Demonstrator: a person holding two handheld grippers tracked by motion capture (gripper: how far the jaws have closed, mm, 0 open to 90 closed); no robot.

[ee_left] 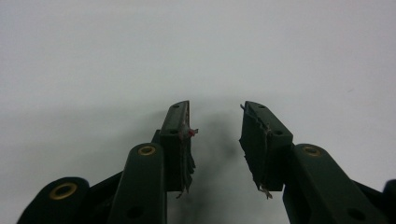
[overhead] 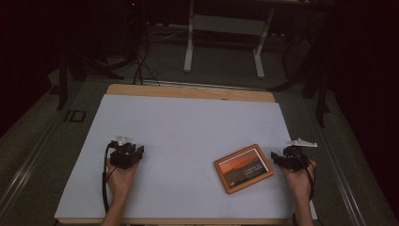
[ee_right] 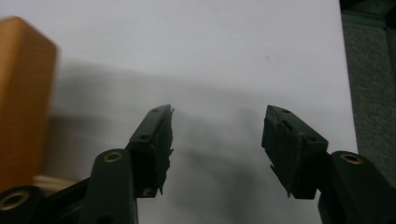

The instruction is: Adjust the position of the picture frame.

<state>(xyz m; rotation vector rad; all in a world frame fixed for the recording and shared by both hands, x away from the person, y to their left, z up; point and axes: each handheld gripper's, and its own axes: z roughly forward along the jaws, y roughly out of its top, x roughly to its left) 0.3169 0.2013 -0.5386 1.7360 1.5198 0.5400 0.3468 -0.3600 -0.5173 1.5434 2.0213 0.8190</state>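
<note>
A wooden picture frame (overhead: 243, 168) with an orange sunset print lies flat on the white table cover, right of centre near the front. My right gripper (overhead: 287, 158) rests just right of the frame; in the right gripper view (ee_right: 217, 121) its jaws stand open over bare white surface, with the frame's wooden edge (ee_right: 23, 93) close at the left. My left gripper (overhead: 126, 154) sits at the table's left front, far from the frame. In the left gripper view (ee_left: 215, 116) its jaws stand apart with nothing between them.
The white cover (overhead: 188, 122) lies on a wooden table (overhead: 188, 91). Beyond it stand a white desk frame (overhead: 223, 28) and cables (overhead: 141, 66) on the grey floor. The table's right edge (ee_right: 348, 84) runs close to the right gripper.
</note>
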